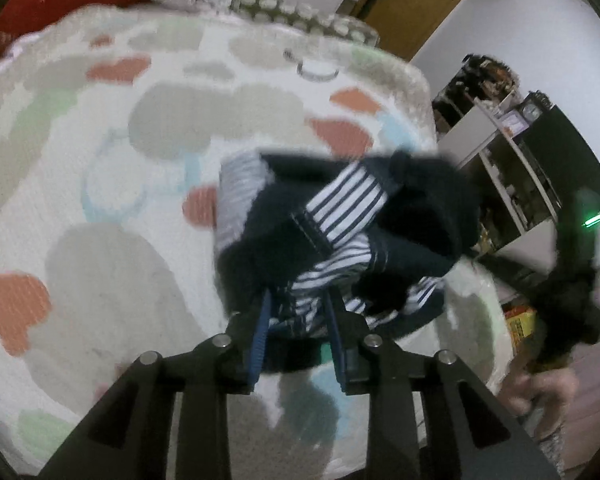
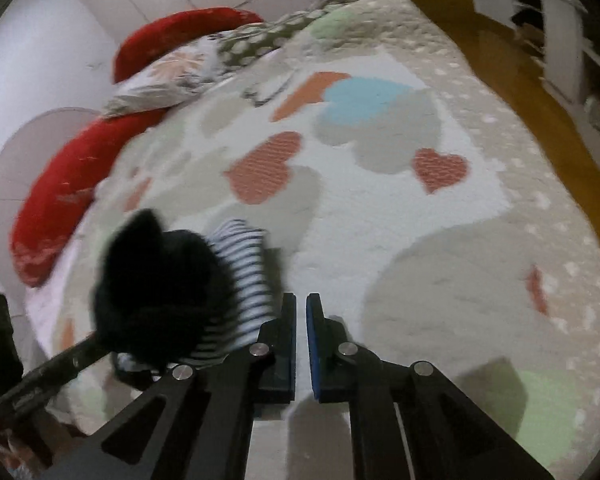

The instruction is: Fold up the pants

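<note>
The pants [image 1: 340,220] are dark navy with white-striped panels, bunched in a lump over the heart-patterned bedspread [image 1: 100,160]. My left gripper [image 1: 298,300] is shut on the pants, with cloth between its blue pads, and holds them lifted above the bed. In the right wrist view the pants [image 2: 172,292] hang at the lower left, beside the left gripper's black arm. My right gripper [image 2: 301,300] is shut with nothing between its pads, just right of the pants and above the bedspread [image 2: 380,220].
Red pillows [image 2: 68,196] and a floral pillow [image 2: 168,76] lie at the head of the bed. A white shelf unit with clutter [image 1: 512,152] and a wooden door [image 1: 416,4] stand past the bed's right edge. Wooden floor [image 2: 512,60] runs along the bed's side.
</note>
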